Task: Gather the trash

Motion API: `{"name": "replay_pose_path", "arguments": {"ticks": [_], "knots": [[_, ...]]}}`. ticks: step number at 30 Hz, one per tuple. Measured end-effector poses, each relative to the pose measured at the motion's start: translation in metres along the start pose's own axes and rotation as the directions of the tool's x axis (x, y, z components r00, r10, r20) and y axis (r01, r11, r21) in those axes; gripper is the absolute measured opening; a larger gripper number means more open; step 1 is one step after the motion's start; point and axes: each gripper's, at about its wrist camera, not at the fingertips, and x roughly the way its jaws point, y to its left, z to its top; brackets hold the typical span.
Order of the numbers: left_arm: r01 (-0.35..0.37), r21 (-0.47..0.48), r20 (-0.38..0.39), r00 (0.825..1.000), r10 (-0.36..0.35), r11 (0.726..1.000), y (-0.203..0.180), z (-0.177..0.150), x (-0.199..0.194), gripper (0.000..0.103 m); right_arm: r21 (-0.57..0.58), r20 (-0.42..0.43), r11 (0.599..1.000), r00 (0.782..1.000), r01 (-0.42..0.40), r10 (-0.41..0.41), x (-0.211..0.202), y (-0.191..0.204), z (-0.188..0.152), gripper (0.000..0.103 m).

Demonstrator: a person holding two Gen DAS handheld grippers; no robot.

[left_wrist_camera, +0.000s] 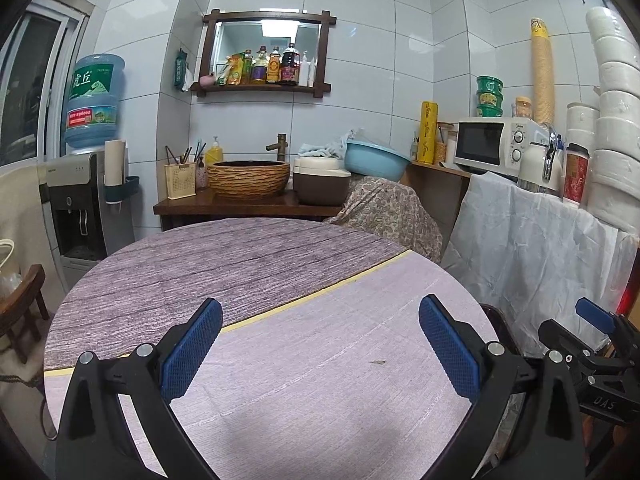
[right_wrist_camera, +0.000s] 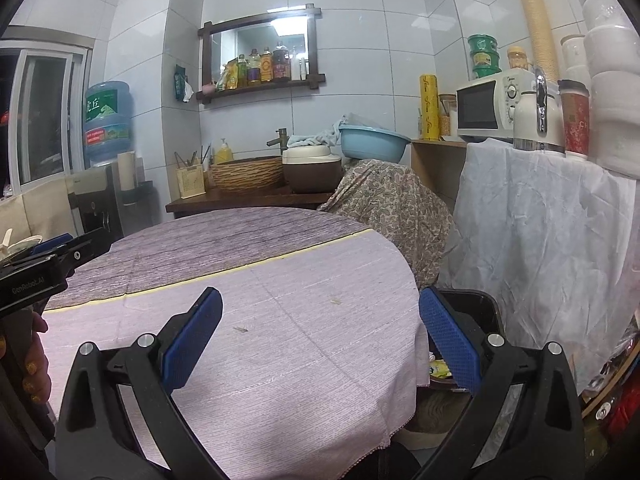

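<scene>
White tiled walls (left_wrist_camera: 360, 60), window (left_wrist_camera: 24, 80) left, wood-framed mirror shelf (left_wrist_camera: 266, 50), round table (left_wrist_camera: 300, 300), microwave (left_wrist_camera: 494, 144) right.

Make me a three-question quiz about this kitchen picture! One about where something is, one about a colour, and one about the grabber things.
1. Where is the black trash bin?
A. on the round table
B. on the floor beside the round table
C. on the microwave

2. What colour is the basin?
A. red
B. light blue
C. black

3. How are the left gripper and right gripper?
A. both open and empty
B. both shut on trash
C. one holds a cup

Answers:
1 B: the bin stands low, past the edge of the round table.
2 B: its bowl is pale blue.
3 A: the blue pads stand wide apart, nothing between.
</scene>
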Motion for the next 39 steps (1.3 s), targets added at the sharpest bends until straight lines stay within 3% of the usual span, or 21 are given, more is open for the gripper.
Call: {"name": "replay_pose_path", "arguments": {"ticks": [39], "knots": [[-0.029,-0.016,-0.016,0.999,0.029,0.999,0.0081,-0.0002,-0.0002,0.097,-0.001,-0.013,1.0,1.0,0.0,0.0,0.0036,0.001,-0.0039,0.097]]}}
